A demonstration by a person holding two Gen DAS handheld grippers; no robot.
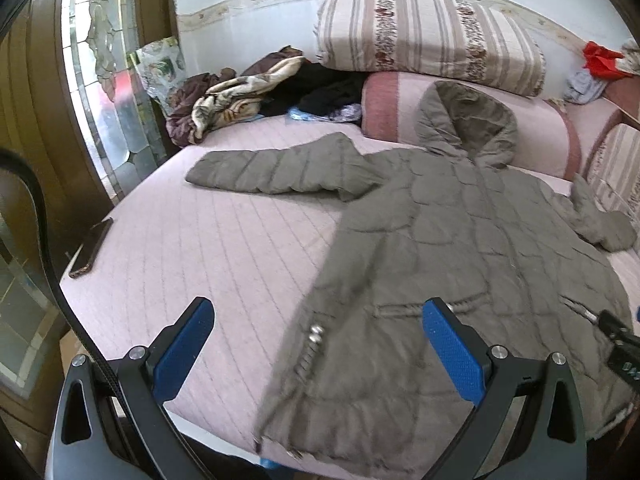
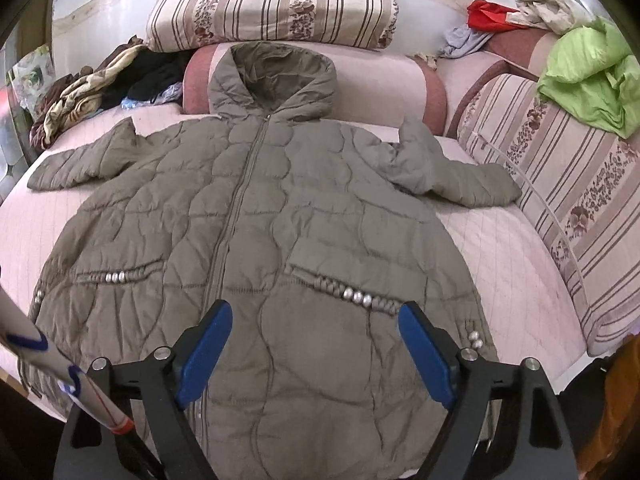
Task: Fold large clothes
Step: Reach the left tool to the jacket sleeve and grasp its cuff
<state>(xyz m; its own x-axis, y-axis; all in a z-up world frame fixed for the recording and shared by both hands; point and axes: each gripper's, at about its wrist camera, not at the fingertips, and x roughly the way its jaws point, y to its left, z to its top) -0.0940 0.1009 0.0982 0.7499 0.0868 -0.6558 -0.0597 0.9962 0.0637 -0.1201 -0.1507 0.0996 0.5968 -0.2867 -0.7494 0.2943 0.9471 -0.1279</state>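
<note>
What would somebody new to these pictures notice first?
The eye lands first on the olive quilted hooded coat, spread face up with its zip closed and both sleeves out across the pink bed cover. Behind its hood sits a striped floral pillow, and a bright green cloth lies on the striped cushion at the right. Low in each view, blue-padded jaws stand open over the coat's hem.

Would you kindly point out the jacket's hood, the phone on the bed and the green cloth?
hood [image 2: 276, 76]: right wrist view, on its inner lining.
phone [image 1: 91, 248]: left wrist view, on its middle.
green cloth [image 2: 592, 76]: right wrist view, on its crumpled middle.
</note>
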